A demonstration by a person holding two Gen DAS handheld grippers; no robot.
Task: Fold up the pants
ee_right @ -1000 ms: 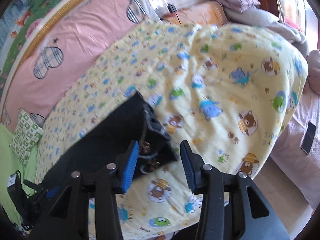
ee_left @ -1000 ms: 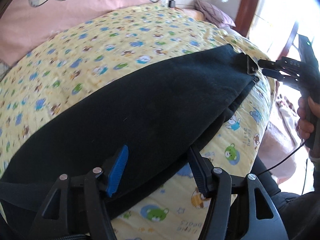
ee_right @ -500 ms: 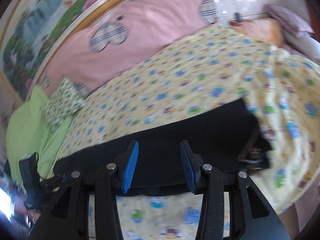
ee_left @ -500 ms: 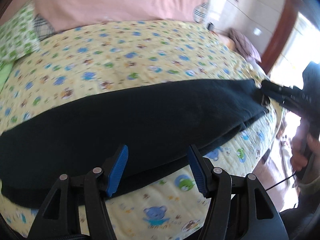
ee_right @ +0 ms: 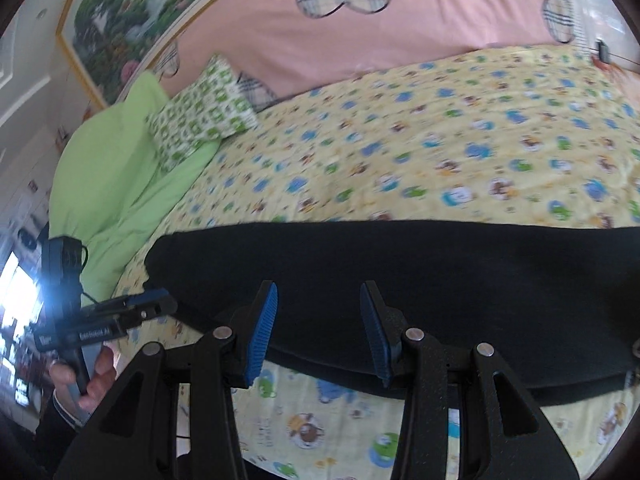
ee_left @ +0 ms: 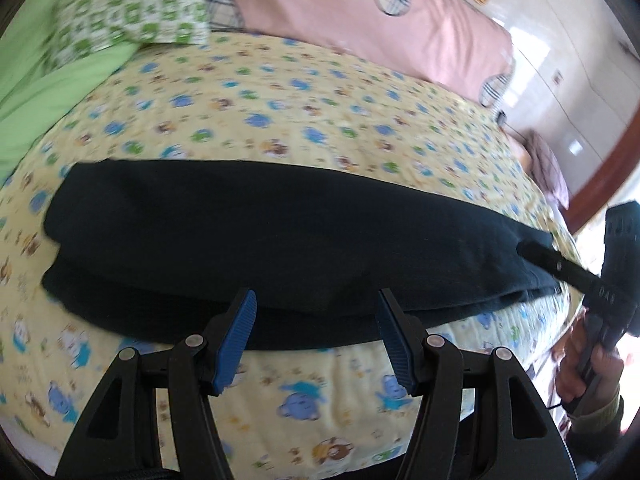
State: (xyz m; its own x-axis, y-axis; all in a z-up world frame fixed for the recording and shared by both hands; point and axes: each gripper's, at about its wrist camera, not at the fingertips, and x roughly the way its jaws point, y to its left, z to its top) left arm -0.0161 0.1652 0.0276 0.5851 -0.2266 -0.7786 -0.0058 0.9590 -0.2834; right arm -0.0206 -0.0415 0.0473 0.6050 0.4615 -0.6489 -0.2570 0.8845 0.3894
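I see the dark pants (ee_left: 280, 232) across mid-frame on the bed (ee_left: 320, 128); my left gripper (ee_left: 316, 336) and right gripper (ee_right: 318, 328) both spread, pinching nothing.

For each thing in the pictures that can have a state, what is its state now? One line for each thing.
pants: folded lengthwise, lying flat across the quilt
quilt: spread over the bed
left gripper: open, holding nothing
right gripper: open, holding nothing
green patterned pillow: lying at the head of the bed
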